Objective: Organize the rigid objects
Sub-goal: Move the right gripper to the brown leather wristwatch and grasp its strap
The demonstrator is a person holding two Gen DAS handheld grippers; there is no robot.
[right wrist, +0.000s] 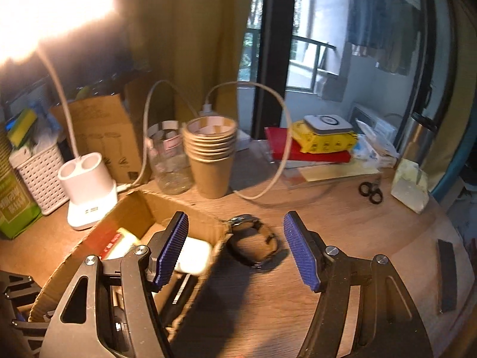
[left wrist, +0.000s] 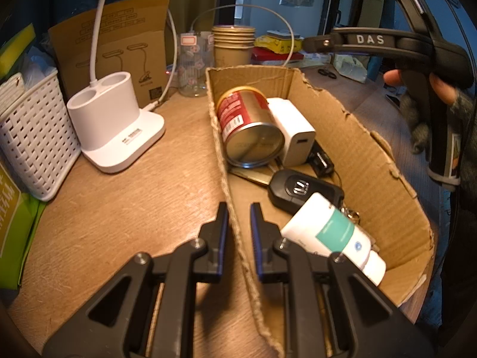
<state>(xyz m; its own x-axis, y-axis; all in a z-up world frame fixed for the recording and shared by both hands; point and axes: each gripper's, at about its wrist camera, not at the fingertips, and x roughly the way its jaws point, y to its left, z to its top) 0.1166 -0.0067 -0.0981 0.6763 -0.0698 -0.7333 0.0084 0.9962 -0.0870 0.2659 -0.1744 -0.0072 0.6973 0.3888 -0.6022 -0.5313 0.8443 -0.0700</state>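
Left gripper: clamped on the near wall of cardboard box.
Right gripper: jaws wide, nothing between the pads.
Watch: on table, just outside the box.
Box contents: tube, car key, charger, can.

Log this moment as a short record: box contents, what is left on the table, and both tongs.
box: cardboard box, open top, torn rim
in box: red can on its side, white charger, car key, white tube
outside box: wristwatch on the table, just beyond the box wall
left tongs: shut on the box's near wall
right tongs: open, nothing held, watch ahead between the fingers' line
behind: paper cups, glass jar
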